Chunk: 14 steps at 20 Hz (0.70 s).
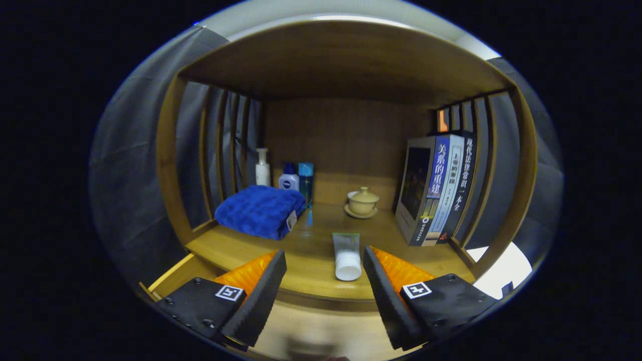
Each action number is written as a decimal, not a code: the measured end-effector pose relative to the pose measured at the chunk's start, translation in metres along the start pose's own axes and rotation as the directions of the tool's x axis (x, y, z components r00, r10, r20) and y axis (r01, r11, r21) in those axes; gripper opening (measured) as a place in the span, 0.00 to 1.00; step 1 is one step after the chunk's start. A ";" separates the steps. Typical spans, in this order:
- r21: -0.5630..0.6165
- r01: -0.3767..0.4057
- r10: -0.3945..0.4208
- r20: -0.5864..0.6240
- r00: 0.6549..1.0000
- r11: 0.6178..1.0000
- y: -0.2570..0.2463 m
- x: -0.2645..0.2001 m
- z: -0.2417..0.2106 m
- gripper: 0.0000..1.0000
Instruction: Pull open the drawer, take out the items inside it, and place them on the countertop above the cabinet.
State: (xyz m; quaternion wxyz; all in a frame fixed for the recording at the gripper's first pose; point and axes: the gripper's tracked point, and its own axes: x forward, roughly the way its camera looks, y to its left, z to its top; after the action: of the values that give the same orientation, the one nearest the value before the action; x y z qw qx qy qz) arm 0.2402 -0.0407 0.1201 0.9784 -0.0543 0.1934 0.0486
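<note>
Hand-held gripper (325, 273) fingers spread, empty; tube (347, 256) lies on countertop (311, 250)

Glossy wooden countertop (311, 250), plush cloth towel (261, 210) (deep pile), smooth plastic tube (347, 255).

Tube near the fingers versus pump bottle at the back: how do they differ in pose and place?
The tube lies flat on the countertop, cap toward the camera, just ahead of the open gripper; the pump bottle stands upright. The tube lies apart from other items; the pump bottle is in the far left corner, behind the blue towel. Both are pale toiletry containers.
</note>
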 end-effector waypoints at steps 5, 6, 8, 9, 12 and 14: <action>-0.012 -0.006 0.008 0.105 0.994 1.000 0.021 -0.055 -0.001 0.99; -0.012 0.001 0.001 0.128 0.992 1.000 0.023 -0.064 -0.003 0.99; -0.011 0.010 -0.009 0.160 0.987 1.000 0.026 -0.079 -0.009 0.99; -0.004 0.006 -0.005 0.174 0.985 1.000 0.031 -0.086 -0.013 0.99; -0.037 0.016 -0.008 0.209 0.978 0.999 0.039 -0.105 -0.026 0.99; -0.064 0.015 -0.002 0.204 0.979 0.998 0.046 -0.112 -0.044 0.99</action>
State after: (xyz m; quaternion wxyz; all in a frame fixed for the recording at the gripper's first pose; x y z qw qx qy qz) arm 0.1152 -0.0093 0.1192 0.9910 -0.0817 0.0903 0.0559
